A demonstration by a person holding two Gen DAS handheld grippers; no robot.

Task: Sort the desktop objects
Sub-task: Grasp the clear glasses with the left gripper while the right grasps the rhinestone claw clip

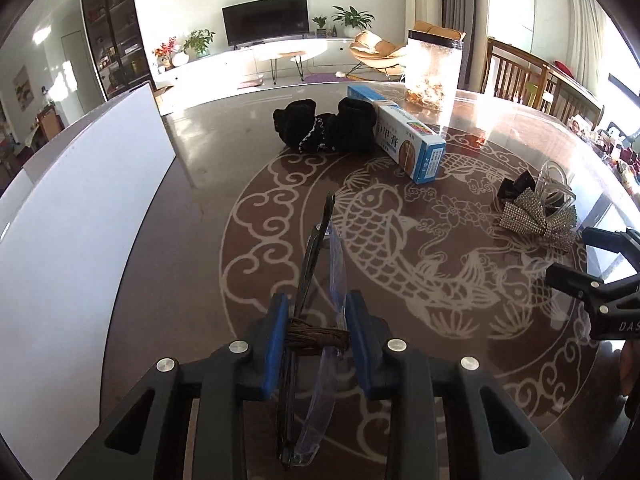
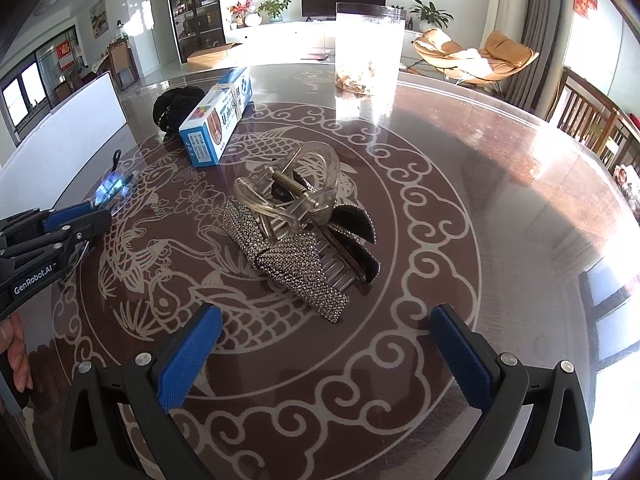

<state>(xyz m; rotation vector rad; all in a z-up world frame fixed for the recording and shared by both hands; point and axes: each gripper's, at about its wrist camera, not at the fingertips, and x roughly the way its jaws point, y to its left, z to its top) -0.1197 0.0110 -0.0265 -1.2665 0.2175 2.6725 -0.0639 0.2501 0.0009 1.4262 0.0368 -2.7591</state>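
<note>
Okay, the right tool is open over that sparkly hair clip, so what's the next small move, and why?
Probably lower the right tool forward onto the hair clip and close. Its jaws stand wide apart and empty, and the clip lies free on the table just ahead of them. The left tool is already shut on the glasses, so it cannot take it.

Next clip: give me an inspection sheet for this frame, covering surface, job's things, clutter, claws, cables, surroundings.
Surface: glossy brown table with fish pattern, sun glare.
Job's things: rhinestone hair clip at centre; blue box lying flat against a black cloth bundle; clear jar behind; white board on the left.
Clutter: nothing seen.
Claws: left claw shut on thin hair clips; right claw open, short of the rhinestone hair clip.
Cables: nothing seen.
Surroundings: television, plants, orange chairs, wooden dining chairs.
</note>
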